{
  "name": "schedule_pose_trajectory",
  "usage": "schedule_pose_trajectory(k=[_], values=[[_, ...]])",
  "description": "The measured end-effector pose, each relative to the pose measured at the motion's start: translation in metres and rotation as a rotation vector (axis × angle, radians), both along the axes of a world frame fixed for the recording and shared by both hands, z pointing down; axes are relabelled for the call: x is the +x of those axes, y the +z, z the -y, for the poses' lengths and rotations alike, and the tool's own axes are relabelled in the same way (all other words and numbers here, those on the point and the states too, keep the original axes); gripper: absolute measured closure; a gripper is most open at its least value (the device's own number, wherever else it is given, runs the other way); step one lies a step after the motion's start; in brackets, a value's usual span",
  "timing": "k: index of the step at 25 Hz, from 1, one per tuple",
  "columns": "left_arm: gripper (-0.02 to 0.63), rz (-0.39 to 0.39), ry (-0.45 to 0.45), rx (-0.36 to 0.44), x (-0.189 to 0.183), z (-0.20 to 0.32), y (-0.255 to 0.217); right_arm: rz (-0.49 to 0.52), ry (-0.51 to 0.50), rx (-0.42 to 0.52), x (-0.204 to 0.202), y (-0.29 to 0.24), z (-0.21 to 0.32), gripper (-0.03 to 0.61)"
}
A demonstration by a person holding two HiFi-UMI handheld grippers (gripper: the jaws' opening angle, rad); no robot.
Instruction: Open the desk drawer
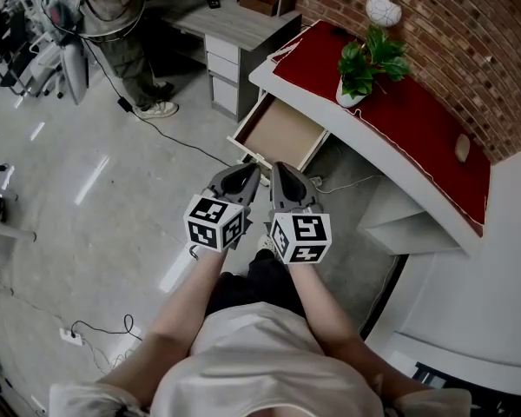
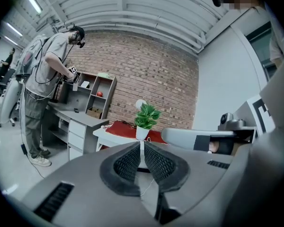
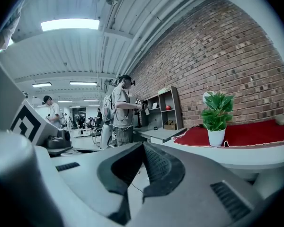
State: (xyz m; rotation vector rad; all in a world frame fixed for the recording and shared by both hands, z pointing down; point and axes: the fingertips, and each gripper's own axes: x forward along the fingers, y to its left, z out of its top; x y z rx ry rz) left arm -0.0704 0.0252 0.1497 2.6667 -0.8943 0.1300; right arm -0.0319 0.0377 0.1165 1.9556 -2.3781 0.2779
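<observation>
This is a big open-plan lab or workshop hall: a red brick wall (image 1: 434,42) and a ribbed white ceiling (image 2: 132,8) with long strip lights enclose a glossy grey floor (image 1: 87,198) crossed by loose black cables (image 1: 191,146). Plain work furniture fills it (a grey table with a white drawer stack (image 1: 234,24), an open grey cubby shelf (image 2: 97,93), a curved white table under a red cloth (image 3: 241,156)). A standing person (image 2: 45,79) wired to a head-mounted rig works there, with more people (image 3: 49,109) farther off.

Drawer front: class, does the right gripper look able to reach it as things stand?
Probably yes. In the head view the right gripper is close in front of the open drawer, with nothing visible between them; the left gripper is beside it, not across.
</observation>
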Motion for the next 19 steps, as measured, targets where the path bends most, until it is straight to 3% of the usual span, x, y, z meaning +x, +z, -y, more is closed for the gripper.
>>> schedule_pose_trajectory(k=[19], values=[[0.581, 0.023, -0.060, 0.004, -0.023, -0.012, 0.002, 0.012, 0.026, 0.042, -0.002, -0.007, -0.016, 0.561]])
